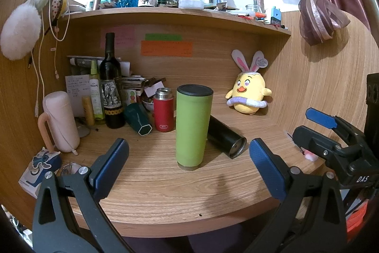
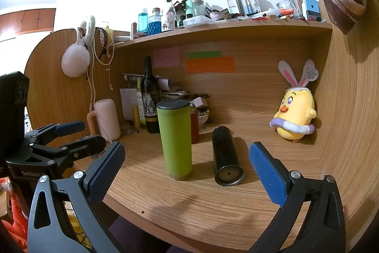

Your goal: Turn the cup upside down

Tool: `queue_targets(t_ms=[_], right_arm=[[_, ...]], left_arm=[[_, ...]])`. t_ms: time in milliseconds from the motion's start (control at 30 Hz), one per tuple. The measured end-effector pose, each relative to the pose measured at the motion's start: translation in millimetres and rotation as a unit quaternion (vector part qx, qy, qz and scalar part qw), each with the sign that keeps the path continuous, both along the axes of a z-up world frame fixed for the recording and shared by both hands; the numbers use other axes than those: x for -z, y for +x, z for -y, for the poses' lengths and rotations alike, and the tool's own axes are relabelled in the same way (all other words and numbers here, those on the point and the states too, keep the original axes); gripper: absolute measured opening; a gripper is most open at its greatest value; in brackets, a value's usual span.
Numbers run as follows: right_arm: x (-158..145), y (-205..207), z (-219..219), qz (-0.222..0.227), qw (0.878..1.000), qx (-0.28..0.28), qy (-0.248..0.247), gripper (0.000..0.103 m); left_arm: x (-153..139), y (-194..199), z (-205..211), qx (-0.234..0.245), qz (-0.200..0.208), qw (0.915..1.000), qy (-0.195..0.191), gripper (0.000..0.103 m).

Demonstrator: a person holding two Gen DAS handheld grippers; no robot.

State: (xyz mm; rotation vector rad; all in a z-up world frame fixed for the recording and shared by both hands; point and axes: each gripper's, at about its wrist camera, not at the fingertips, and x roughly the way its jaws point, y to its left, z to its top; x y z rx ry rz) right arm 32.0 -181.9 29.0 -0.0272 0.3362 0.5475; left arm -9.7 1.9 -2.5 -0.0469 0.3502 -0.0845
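The green cup [image 1: 193, 126] is standing on the wooden desk [image 1: 165, 193], near the front-centre of the surface. A black lid is showing at its top end and a brownish band at the end resting on the desk. Whether this counts as upright or already inverted cannot be settled from the views — it is judged here to be upright, so the flip is not yet done.

The left gripper [image 1: 189, 167] is hovering in front of the cup with its blue-padded fingers [image 1: 110, 168] spread wide, holding nothing. The cup is sitting in line with the gap, beyond the fingertips and not touching either pad. The right gripper [image 2: 187, 167] is likewise spread and holding nothing; in its view the cup is standing left of centre, and a black cylindrical flask [image 2: 226, 155] is lying on its side just beside the cup, its round end facing the camera.

Status, as judged:
- Approach: both grippers are facing the cup, neither in contact.
- Grasp: outstanding.
- Lift, rotate, set down on the lidded end: outstanding.

The lying flask is near the cup's right side, and a red flask [image 1: 163, 112] and a dark green cup [image 1: 138, 119] are sitting behind it — clearance for the turn is judged tight on those sides. A yellow plush chick [image 1: 248, 93] is sitting well apart at the back right.
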Motion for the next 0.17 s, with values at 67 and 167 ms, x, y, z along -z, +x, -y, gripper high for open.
queue_targets(t_ms=[67, 167], right_arm=[[0.1, 0.1, 0.4, 0.0, 1.0, 0.0, 0.0, 0.103], [0.3, 0.1, 0.2, 0.0, 1.0, 0.001, 0.0, 0.103]], left_arm=[[-0.2, -0.1, -0.5, -0.001, 0.0, 1.0, 0.001, 0.103], [-0.1, -0.1, -0.5, -0.002, -0.001, 1.0, 0.001, 0.103]])
